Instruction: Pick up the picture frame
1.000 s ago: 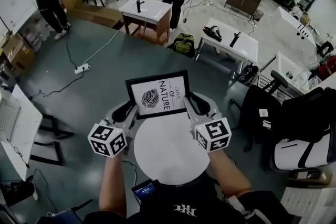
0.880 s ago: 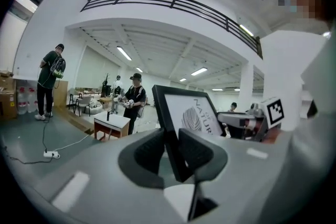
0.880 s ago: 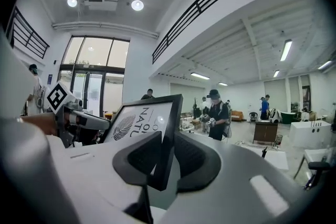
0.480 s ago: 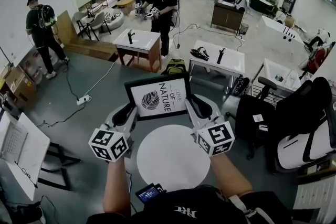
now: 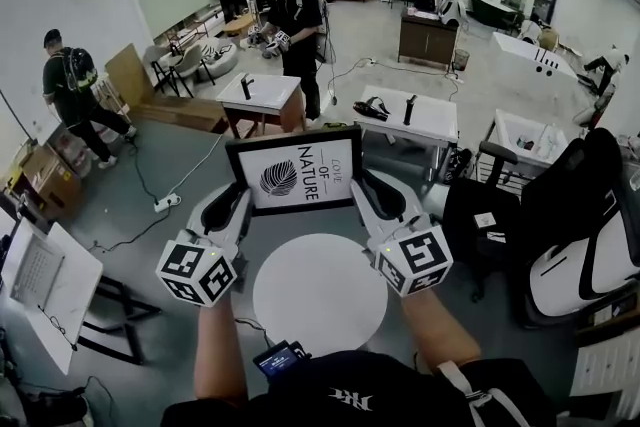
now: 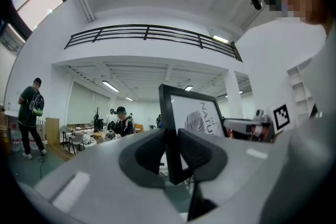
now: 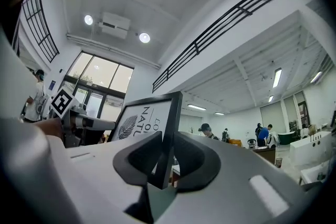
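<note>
The picture frame (image 5: 295, 172) is black-edged, with a leaf print and lettering on white. I hold it upright in the air above the far side of the round white table (image 5: 320, 293). My left gripper (image 5: 238, 201) is shut on the frame's left edge, and its jaws have just been closing a little further on that edge. My right gripper (image 5: 361, 187) is shut on the right edge. In the left gripper view the frame (image 6: 197, 115) stands between the dark pads of the left gripper (image 6: 170, 152). The right gripper view shows the frame (image 7: 144, 123) pinched by the right gripper (image 7: 164, 157).
A black office chair (image 5: 560, 225) stands at the right, and a white desk (image 5: 45, 285) at the left. Beyond the frame are two small tables (image 5: 262, 95) (image 5: 415, 118), a power strip with its cable (image 5: 165, 204), cardboard boxes (image 5: 45, 177) and several people.
Both grippers have risen with the frame held between them, lifting it higher above the round table. The head view has tilted up, showing more of the room.
</note>
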`<control>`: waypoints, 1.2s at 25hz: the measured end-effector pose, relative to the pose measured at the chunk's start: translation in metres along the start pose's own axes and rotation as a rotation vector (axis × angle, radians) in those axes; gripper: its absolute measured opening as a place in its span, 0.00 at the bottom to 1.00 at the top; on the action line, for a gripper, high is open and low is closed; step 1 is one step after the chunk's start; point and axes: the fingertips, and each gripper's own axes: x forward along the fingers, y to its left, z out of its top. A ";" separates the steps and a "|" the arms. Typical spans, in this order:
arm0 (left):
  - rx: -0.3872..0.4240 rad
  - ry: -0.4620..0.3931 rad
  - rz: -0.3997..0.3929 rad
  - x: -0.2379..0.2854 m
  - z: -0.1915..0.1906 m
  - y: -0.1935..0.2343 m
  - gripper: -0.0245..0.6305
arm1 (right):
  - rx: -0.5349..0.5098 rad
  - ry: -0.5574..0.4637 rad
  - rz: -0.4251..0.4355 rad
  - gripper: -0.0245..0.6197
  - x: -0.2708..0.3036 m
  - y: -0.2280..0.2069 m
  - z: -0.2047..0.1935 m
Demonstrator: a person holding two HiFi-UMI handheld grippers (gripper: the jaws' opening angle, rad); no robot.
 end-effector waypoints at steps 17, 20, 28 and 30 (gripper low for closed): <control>0.085 -0.048 0.019 -0.076 0.026 -0.171 0.15 | 0.053 -0.103 0.012 0.14 -0.179 -0.012 0.040; 0.091 -0.041 0.024 -0.090 0.024 -0.185 0.15 | 0.075 -0.107 0.015 0.14 -0.199 -0.006 0.036; 0.071 -0.038 0.003 -0.098 0.028 -0.190 0.15 | 0.072 -0.104 -0.006 0.14 -0.209 0.000 0.048; 0.069 -0.050 -0.006 -0.102 0.032 -0.192 0.15 | 0.069 -0.102 -0.013 0.14 -0.212 0.002 0.051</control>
